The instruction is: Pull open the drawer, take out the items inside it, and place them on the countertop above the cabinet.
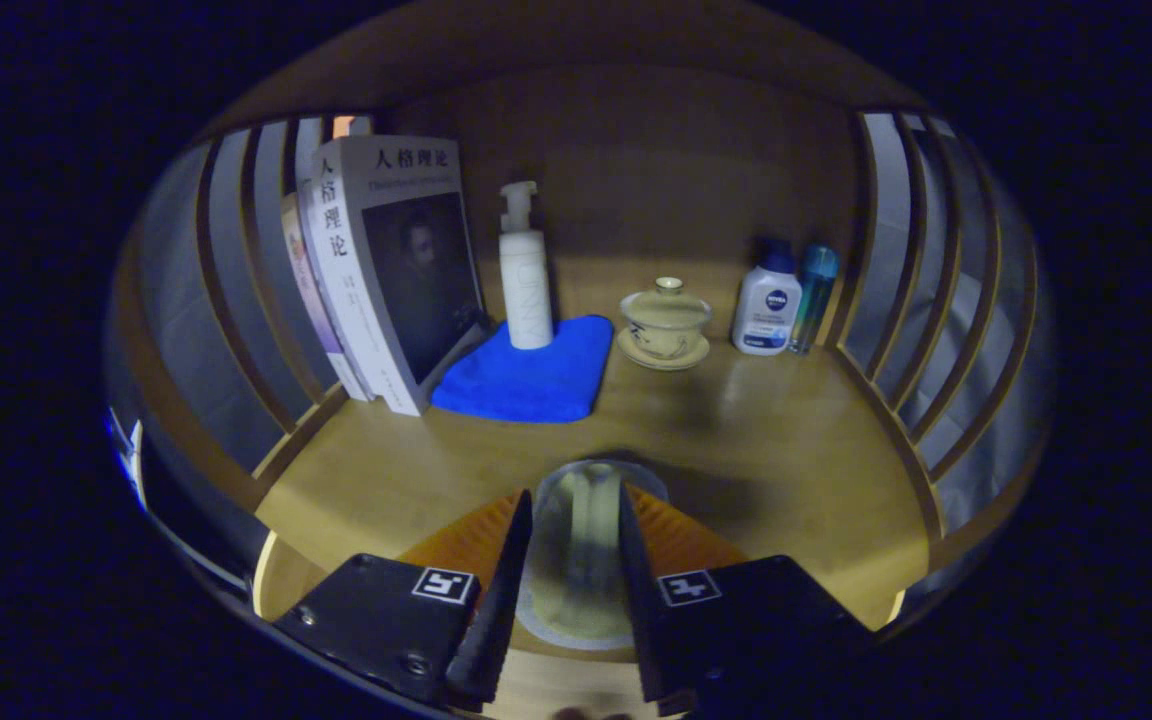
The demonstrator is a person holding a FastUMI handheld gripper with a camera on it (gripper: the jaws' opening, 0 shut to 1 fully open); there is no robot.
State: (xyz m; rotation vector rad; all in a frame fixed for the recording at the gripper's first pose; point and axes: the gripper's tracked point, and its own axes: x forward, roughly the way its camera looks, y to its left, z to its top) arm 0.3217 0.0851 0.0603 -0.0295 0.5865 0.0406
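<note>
My gripper (574, 495) is shut on a pale cream item (576, 560) with a greyish round rim. Both fingers press on its sides. The item is close to the camera and blurred, so I cannot tell just what it is. It hangs low over the front part of the wooden countertop (786, 450), casting a dark shadow just beyond the fingertips.
Beyond the fingers stand leaning books (386, 270), a white pump bottle (526, 270) on a blue cloth (531, 375), a lidded tea bowl on a saucer (665, 322), a white lotion bottle (766, 305) and a slim blue bottle (814, 295). Slatted wooden sides (921, 300) flank the countertop.
</note>
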